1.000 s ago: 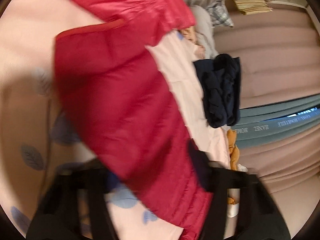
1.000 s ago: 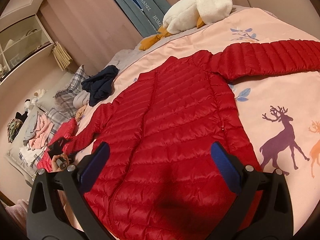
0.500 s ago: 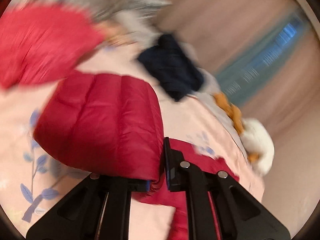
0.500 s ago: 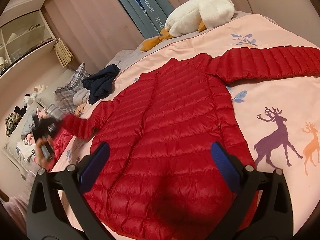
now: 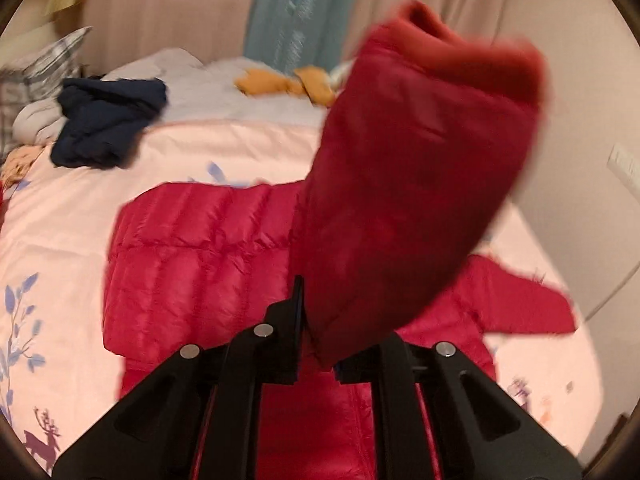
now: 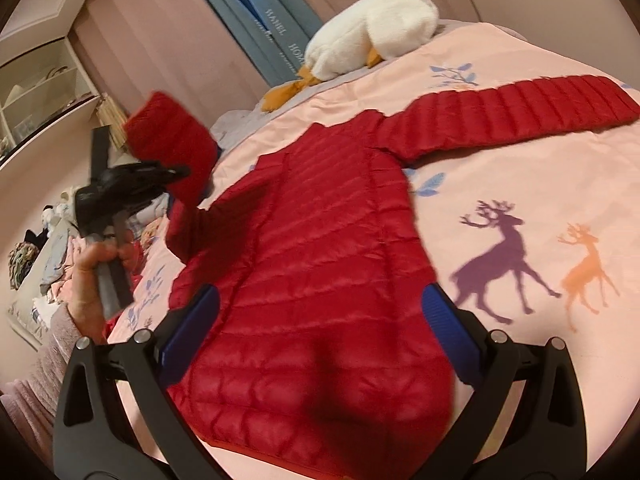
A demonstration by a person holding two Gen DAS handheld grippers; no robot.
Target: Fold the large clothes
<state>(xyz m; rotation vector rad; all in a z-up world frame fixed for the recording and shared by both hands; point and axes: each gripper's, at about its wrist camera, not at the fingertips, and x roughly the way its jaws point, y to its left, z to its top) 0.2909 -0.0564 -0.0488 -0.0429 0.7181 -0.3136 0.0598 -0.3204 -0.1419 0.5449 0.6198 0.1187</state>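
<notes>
The pink bedspread carries the red jacket between the right jaws, a plush goose beyond.

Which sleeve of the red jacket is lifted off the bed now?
The sleeve clamped in the left gripper is raised in the air. The other sleeve lies flat, stretched out near the white plush goose.

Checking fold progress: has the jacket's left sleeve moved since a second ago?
Yes. Against the plush goose, the sleeve, clamped in the left tongs, has risen off the bed toward the jacket body.

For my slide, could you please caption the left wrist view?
Left gripper lifts the red jacket sleeve above the pink bedspread.
</notes>
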